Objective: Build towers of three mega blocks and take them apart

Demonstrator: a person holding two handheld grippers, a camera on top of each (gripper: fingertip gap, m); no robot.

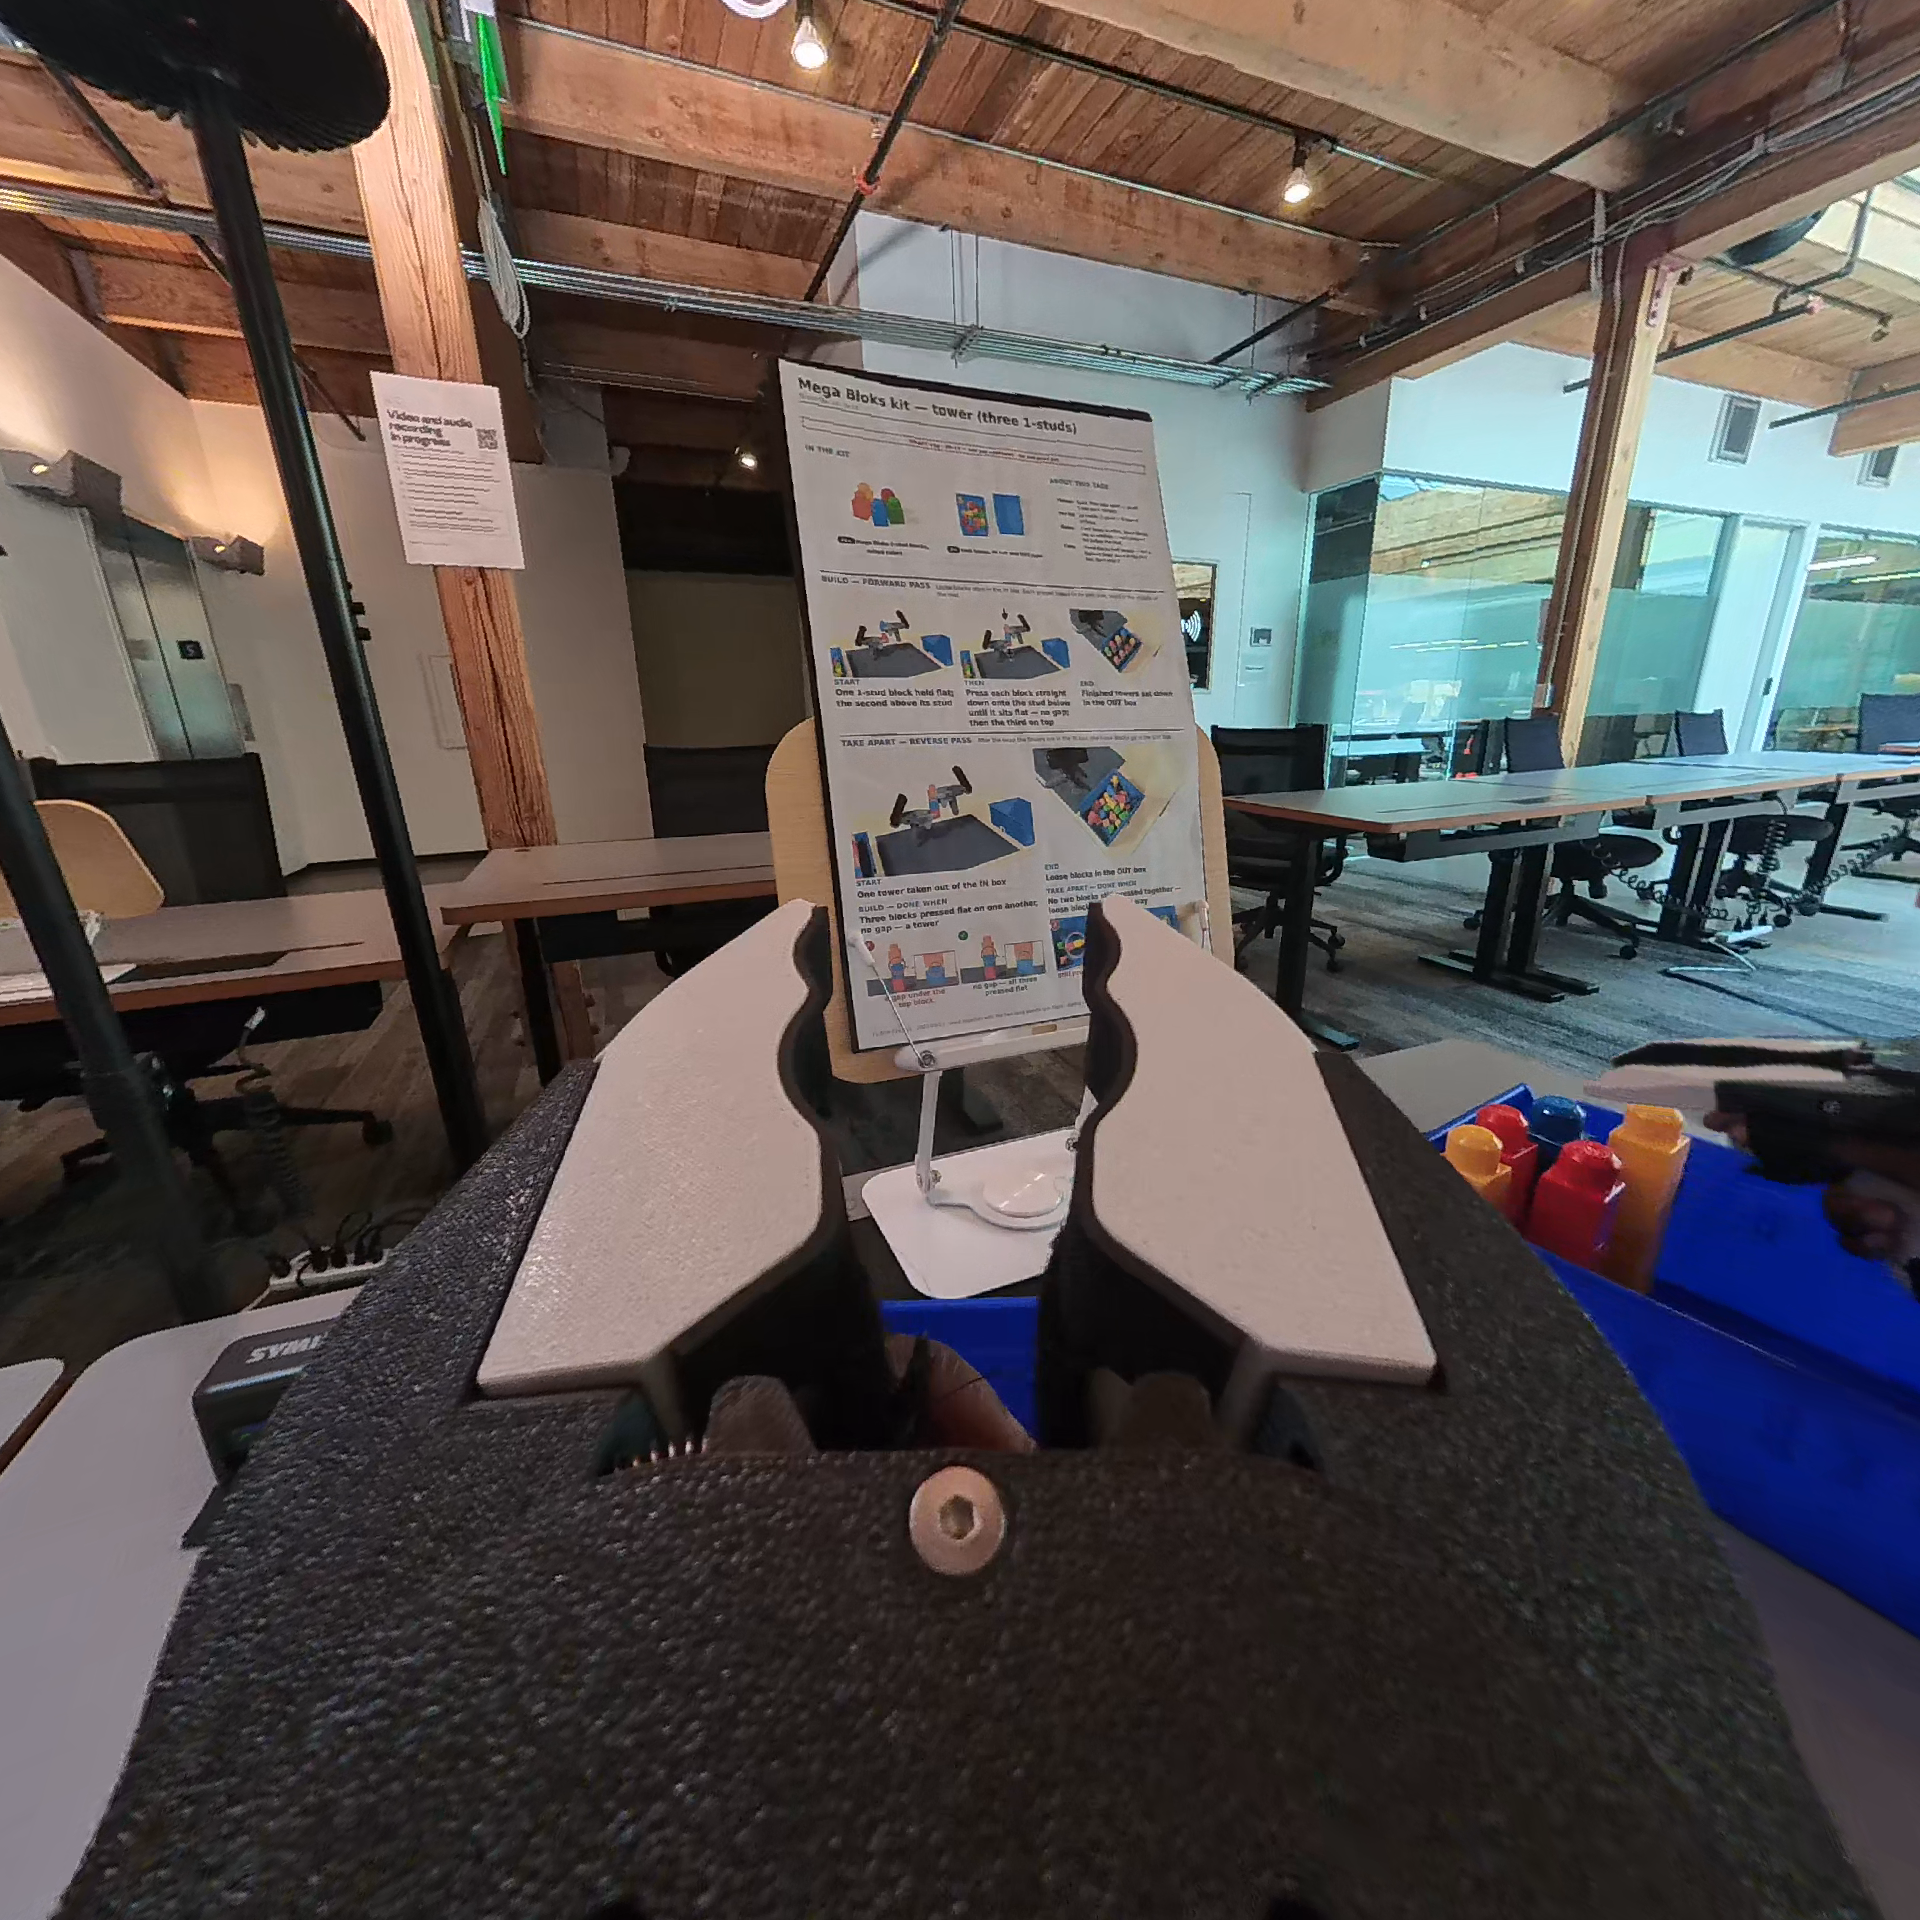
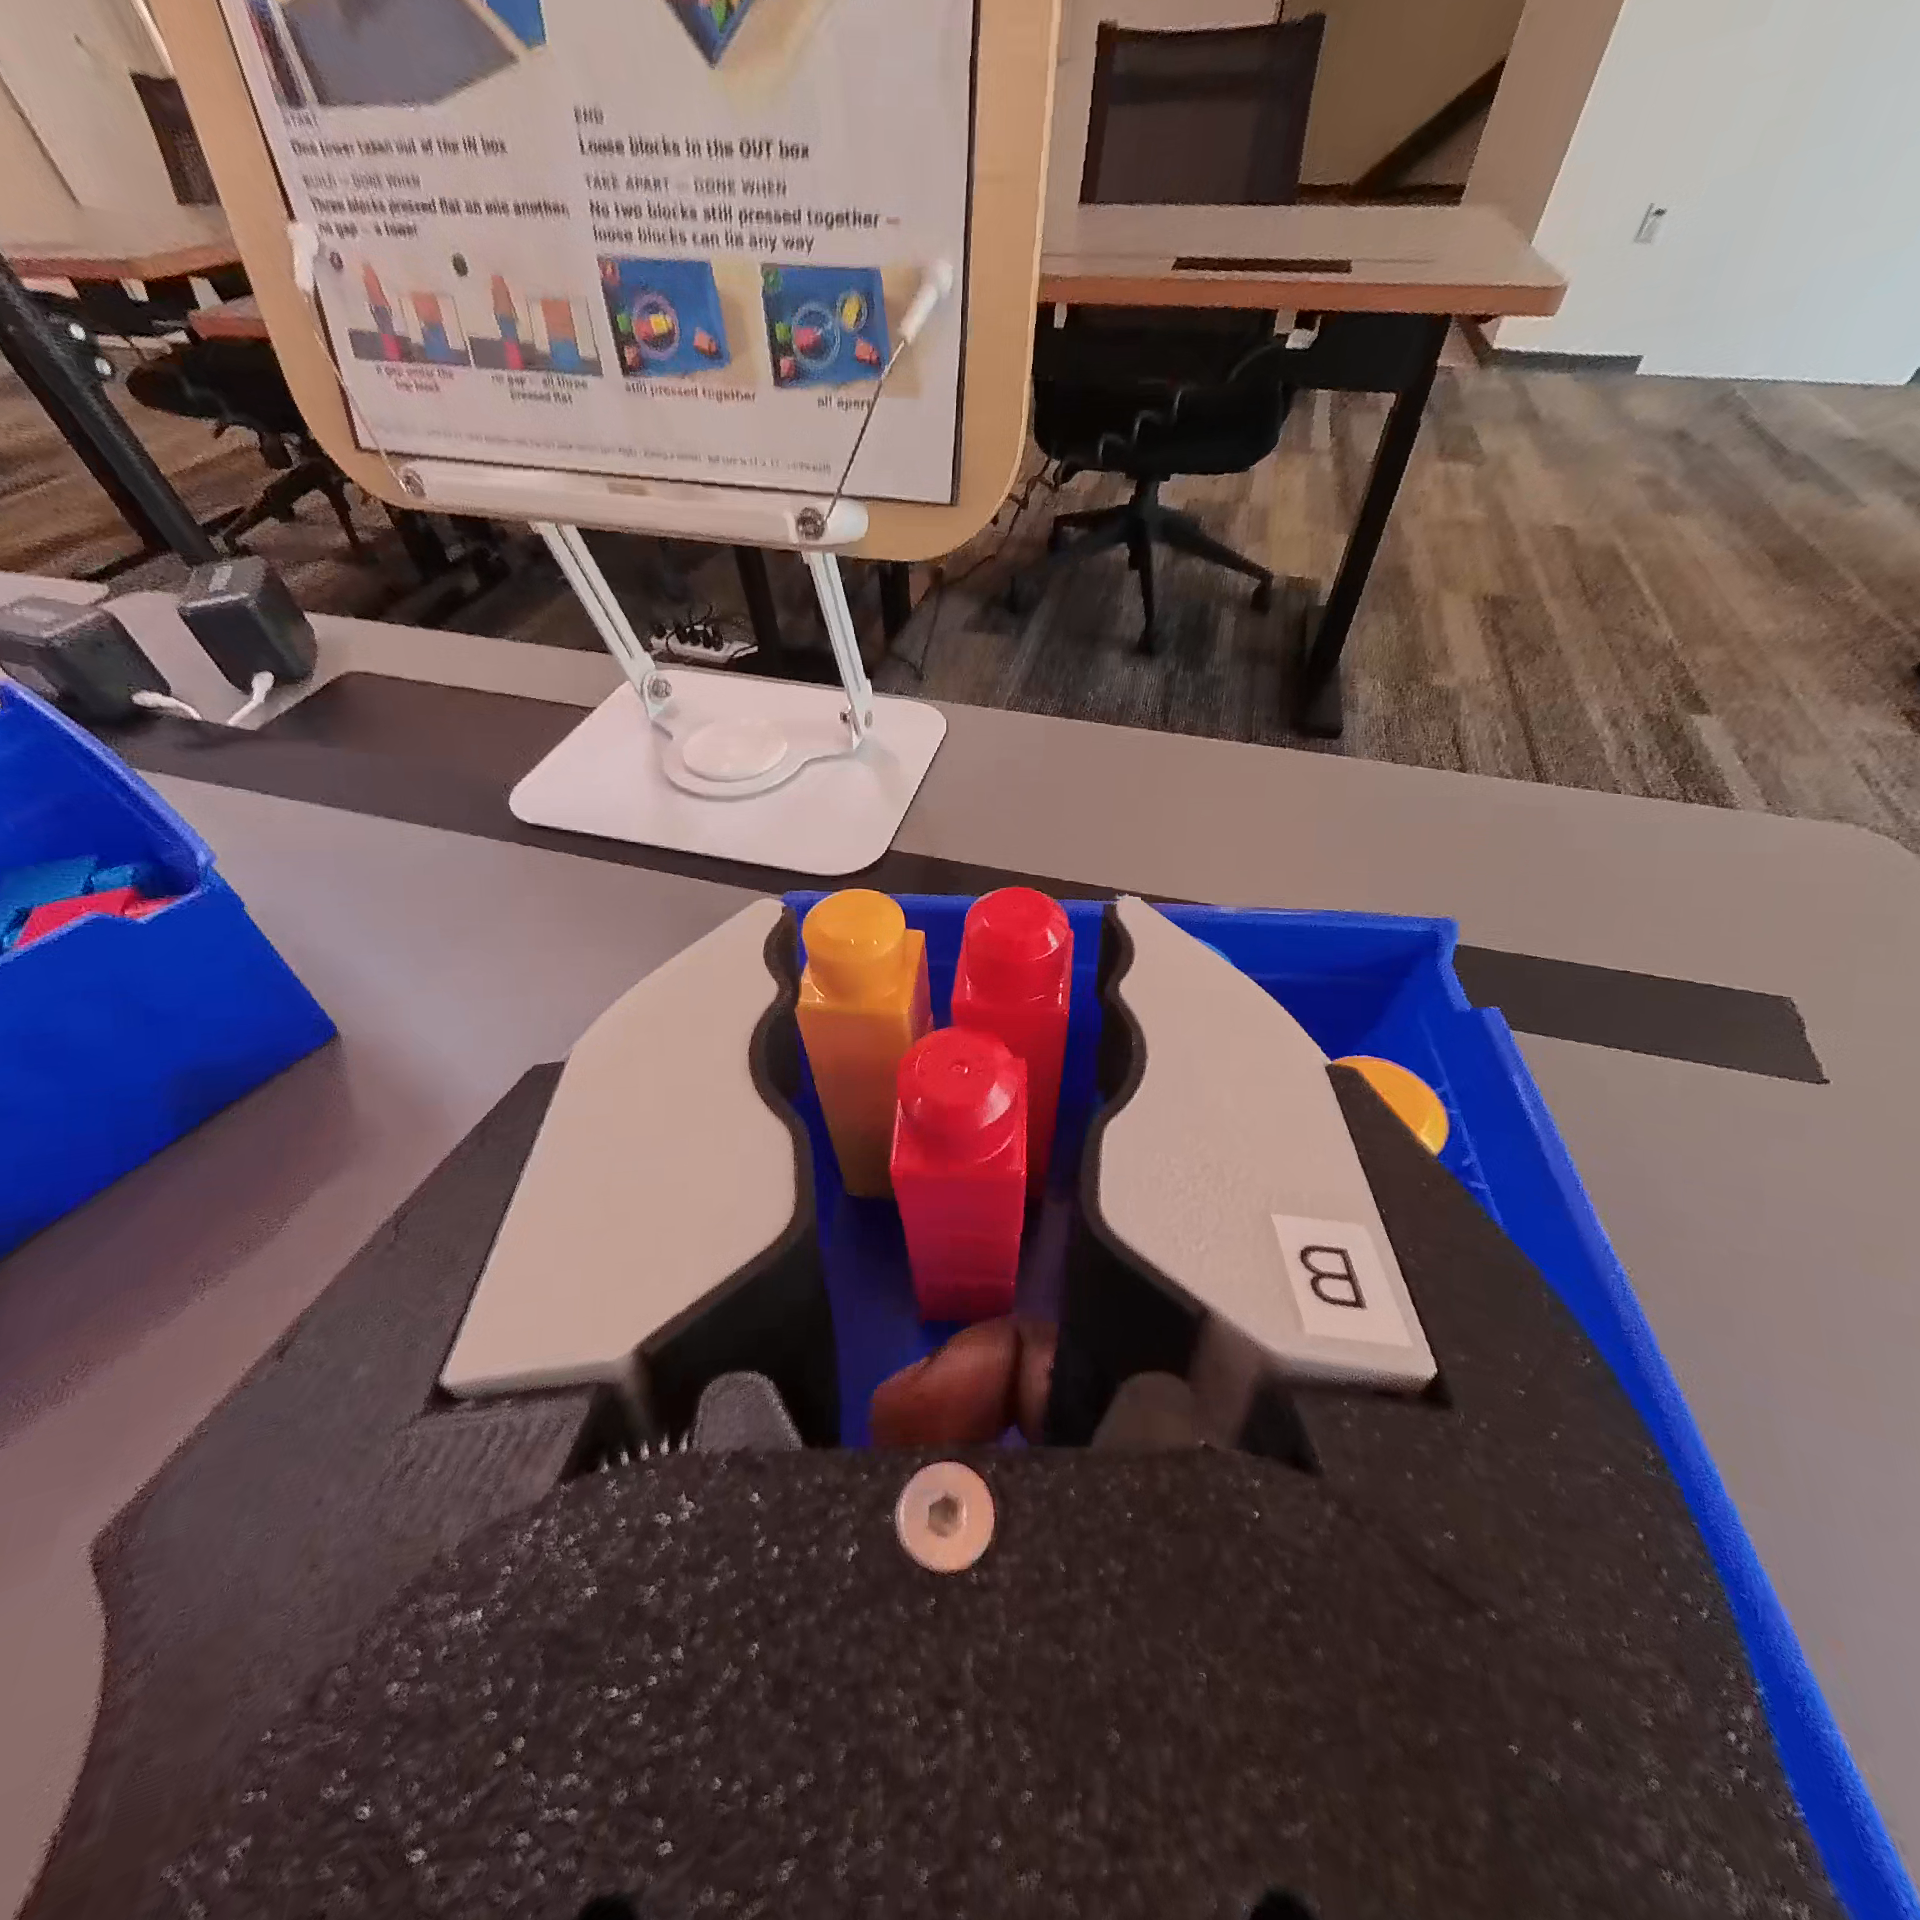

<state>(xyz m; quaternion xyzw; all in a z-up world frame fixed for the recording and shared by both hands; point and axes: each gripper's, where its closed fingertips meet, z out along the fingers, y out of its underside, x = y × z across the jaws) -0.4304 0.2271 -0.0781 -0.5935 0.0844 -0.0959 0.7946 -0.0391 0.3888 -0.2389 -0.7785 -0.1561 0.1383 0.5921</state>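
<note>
My right gripper (image 2: 948, 920) is open and empty, held over a blue bin (image 2: 1351, 966) of standing block towers. Between its fingers I see a red tower (image 2: 956, 1174) in front, an orange tower (image 2: 862, 1029) behind on the left and another red tower (image 2: 1013, 966) behind on the right. None touches the fingers. A yellow stud (image 2: 1397, 1101) peeks out past the right finger. My left gripper (image 1: 956, 925) is open and empty, raised above the table. The left wrist view shows the same bin (image 1: 1766, 1403) with red (image 1: 1574, 1195), orange (image 1: 1647, 1174), yellow (image 1: 1475, 1164) and blue (image 1: 1556, 1117) towers, and the right gripper (image 1: 1766, 1081) above it.
A second blue bin (image 2: 156, 997) with loose blue and red blocks stands at the left. A white stand (image 2: 727, 769) holding an instruction sheet (image 1: 987, 675) is at the table's far edge. Black power adapters (image 2: 244, 623) lie at the back left. A black pole (image 1: 312, 582) rises on the left. There is about 45 cm between the tips of the two grippers.
</note>
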